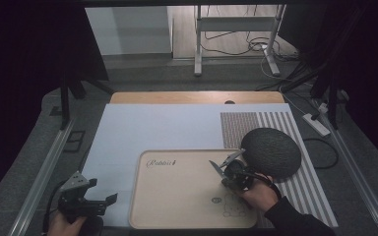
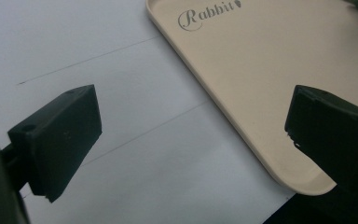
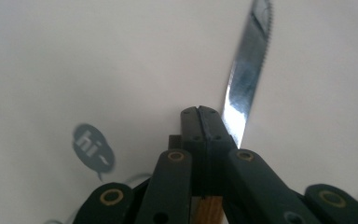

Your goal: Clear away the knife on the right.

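**Knife held over a bare tray as second gripper waits at the table's edge**

A beige tray (image 1: 187, 196) printed with the word "Rabbit" lies on a pale mat (image 1: 147, 132) at the near side of the table, its floor carrying nothing but a printed bear drawing and a small "hi" speech bubble. The right gripper (image 1: 234, 172), gripped by a hand (image 1: 258, 194) in a dark sleeve, sits over the tray's right half with its jaws pressed together on the wooden handle of a knife (image 3: 247, 79). The serrated steel blade reaches past the jaw tips over the tray's surface; whether the blade touches the tray cannot be told. Just beside that gripper, a dark round woven placemat (image 1: 270, 152) lies partly over the tray's far right corner and partly on a striped mat (image 1: 275, 123). The left gripper (image 1: 86, 196) rests low at the near left, off the tray, with its jaws spread wide and nothing between them. In the left gripper view the tray's rounded near corner (image 2: 303, 182) shows between the two black jaws, above the pale mat
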`<action>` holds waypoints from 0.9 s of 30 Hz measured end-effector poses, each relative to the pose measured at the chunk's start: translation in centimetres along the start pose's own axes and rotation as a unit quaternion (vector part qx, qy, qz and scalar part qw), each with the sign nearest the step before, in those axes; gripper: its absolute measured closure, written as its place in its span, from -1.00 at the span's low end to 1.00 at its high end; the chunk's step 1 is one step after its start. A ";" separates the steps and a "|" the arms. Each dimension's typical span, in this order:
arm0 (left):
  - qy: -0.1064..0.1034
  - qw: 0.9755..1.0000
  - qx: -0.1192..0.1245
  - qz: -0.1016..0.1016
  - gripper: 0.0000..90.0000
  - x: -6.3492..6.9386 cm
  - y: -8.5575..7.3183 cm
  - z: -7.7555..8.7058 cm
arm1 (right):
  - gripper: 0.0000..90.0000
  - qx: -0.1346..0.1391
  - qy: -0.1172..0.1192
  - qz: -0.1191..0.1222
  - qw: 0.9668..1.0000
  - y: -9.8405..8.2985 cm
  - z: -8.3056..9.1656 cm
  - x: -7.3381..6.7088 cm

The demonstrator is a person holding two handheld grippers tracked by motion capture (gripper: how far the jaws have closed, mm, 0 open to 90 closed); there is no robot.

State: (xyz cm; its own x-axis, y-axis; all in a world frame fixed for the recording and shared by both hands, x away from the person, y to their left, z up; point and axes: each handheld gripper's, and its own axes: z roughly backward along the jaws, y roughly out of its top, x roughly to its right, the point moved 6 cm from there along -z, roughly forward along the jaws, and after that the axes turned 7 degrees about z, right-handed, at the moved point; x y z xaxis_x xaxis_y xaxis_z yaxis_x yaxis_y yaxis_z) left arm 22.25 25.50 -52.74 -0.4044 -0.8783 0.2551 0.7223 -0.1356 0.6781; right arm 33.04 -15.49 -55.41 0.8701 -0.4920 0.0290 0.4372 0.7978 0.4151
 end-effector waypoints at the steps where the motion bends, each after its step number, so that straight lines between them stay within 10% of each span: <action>1: 0.000 1.000 0.000 0.000 -0.92 0.0 0.0 0.0 | 0.98 0.000 0.000 0.000 1.000 0.0 0.0 0.0; 27: 0.001 1.000 -0.002 -0.004 -0.91 0.0 0.0 0.0 | 0.97 -0.014 0.001 -0.058 0.998 -3.5 1.8 2.7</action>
State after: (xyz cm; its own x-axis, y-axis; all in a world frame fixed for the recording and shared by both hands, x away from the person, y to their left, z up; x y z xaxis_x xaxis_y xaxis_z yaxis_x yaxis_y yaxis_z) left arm 22.26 25.44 -52.76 -0.4080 -0.8786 0.2483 0.7216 -0.1437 0.6772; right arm 33.47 -20.23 -55.09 0.8140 -0.5805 -0.0197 0.5407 0.7450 0.3906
